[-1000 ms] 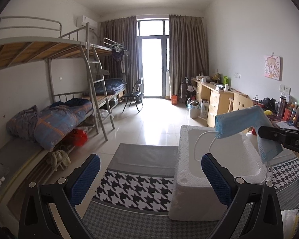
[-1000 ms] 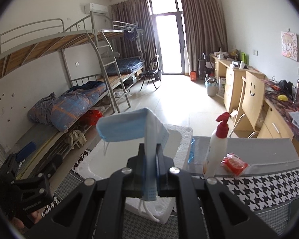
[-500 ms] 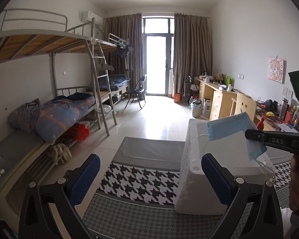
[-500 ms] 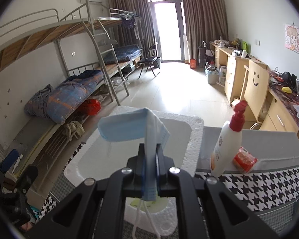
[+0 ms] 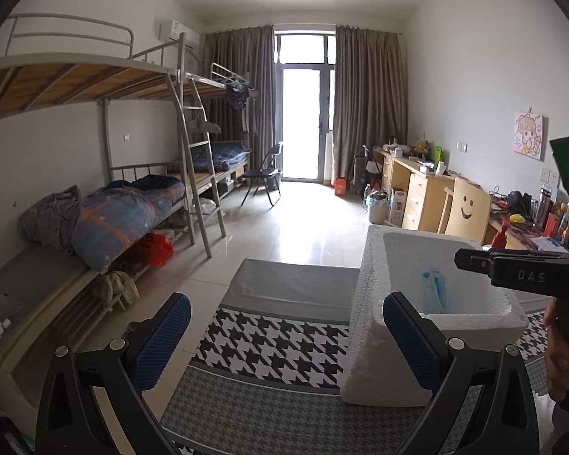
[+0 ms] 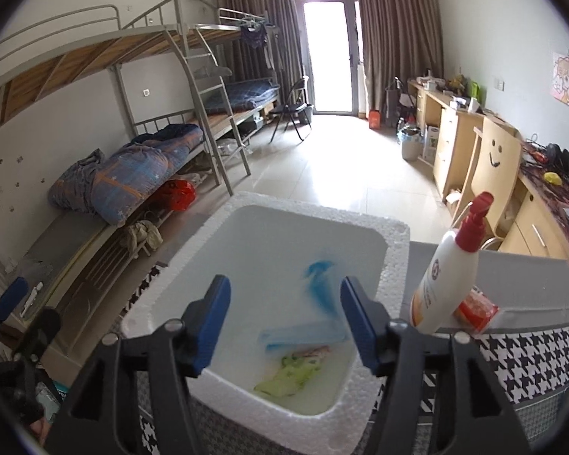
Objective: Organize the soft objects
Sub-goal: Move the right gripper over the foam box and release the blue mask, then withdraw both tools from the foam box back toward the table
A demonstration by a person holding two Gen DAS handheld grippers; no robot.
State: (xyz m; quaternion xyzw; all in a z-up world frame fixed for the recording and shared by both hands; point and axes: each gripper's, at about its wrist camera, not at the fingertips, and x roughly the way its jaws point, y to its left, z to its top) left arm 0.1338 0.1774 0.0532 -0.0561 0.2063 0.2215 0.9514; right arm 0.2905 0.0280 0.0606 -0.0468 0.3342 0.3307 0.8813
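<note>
Mask released into the box

Your right claw (image 6: 284, 322) has just been opening, nothing between; the thin, limp blue face mask (image 6: 320, 284) drops inside the white foam box (image 6: 394, 235). Pinch such cloth by a fold. Left claw (image 5: 282, 345) stands wide, empty.

Background items, dormitory room

White pump bottle (image 6: 449, 273) with red cap stands upright on the houndstooth-covered worktop (image 6: 542, 356), touching a red packet (image 6: 476, 309); bunk bed (image 5: 106, 174) left, folding chair (image 5: 263, 178) near door.

Blue mask (image 6: 322, 284) motion-blurred mid-box
</note>
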